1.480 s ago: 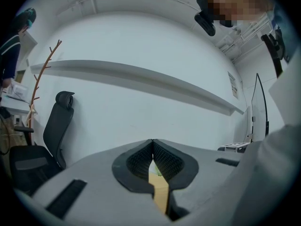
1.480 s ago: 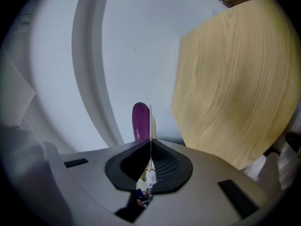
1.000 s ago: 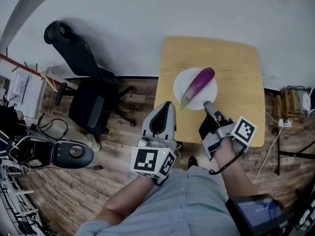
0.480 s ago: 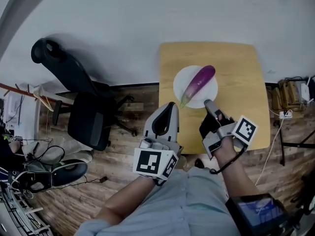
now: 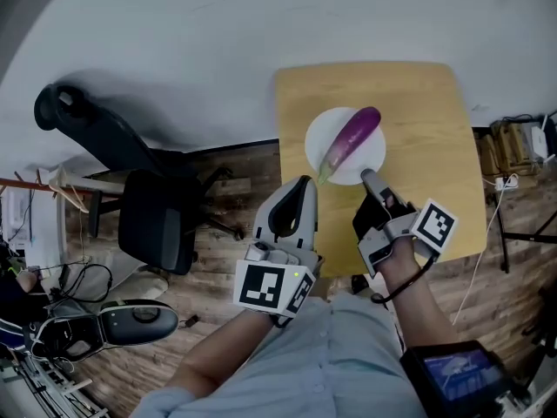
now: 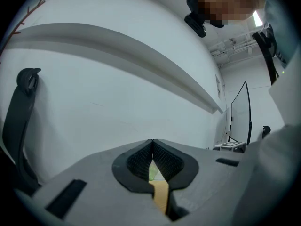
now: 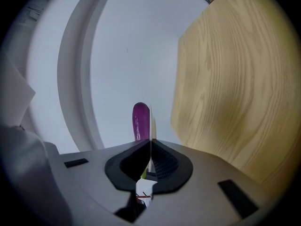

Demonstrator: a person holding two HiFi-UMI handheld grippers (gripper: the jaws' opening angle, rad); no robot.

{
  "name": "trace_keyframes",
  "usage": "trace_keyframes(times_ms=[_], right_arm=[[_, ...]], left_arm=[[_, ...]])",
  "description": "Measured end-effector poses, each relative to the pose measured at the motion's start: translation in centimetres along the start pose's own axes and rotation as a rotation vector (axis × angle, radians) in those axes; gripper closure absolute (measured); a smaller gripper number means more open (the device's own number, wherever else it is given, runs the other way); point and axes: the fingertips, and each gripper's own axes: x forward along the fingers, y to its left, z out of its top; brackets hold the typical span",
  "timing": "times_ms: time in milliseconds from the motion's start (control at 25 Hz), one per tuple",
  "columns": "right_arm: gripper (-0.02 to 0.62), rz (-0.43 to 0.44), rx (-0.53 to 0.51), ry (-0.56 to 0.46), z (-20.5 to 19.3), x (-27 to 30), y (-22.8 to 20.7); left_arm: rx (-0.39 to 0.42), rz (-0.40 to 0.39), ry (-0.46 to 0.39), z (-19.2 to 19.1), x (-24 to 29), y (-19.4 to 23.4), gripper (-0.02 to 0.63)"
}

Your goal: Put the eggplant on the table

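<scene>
A purple eggplant (image 5: 354,136) with a green stem lies across a white plate (image 5: 372,162) on the small wooden table (image 5: 426,146). My right gripper (image 5: 366,176) is shut and empty, its tip at the plate's near rim. The right gripper view looks along the jaws at the eggplant (image 7: 140,120) standing just beyond the right gripper (image 7: 150,142). My left gripper (image 5: 304,181) is shut too, near the table's left front corner, just short of the stem end. In the left gripper view the left gripper (image 6: 152,142) shows only a sliver of green stem (image 6: 153,172) through its jaws.
A black office chair (image 5: 144,207) stands on the wood floor to the left of the table. Cables and a box (image 5: 515,146) lie to the table's right. The white wall (image 5: 218,42) runs behind the table. A dark device (image 5: 130,322) sits on the floor at lower left.
Both grippers have edged a little toward the table and plate, still shut. The eggplant has not moved on the plate.
</scene>
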Motion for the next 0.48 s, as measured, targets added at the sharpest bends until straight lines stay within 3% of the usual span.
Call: trace_keyframes(times_ms=[320, 480], right_arm=[[0.588, -0.021, -0.007, -0.022, 0.3, 0.1, -1.4], [0.588, -0.035, -0.008, -0.029, -0.3, 2.0, -2.5]], left_arm=[[-0.012, -0.031, 0.027, -1.0, 0.8, 0.1, 0.600], [-0.027, -0.035, 0.048, -1.9, 1.5, 2.3, 0.600]])
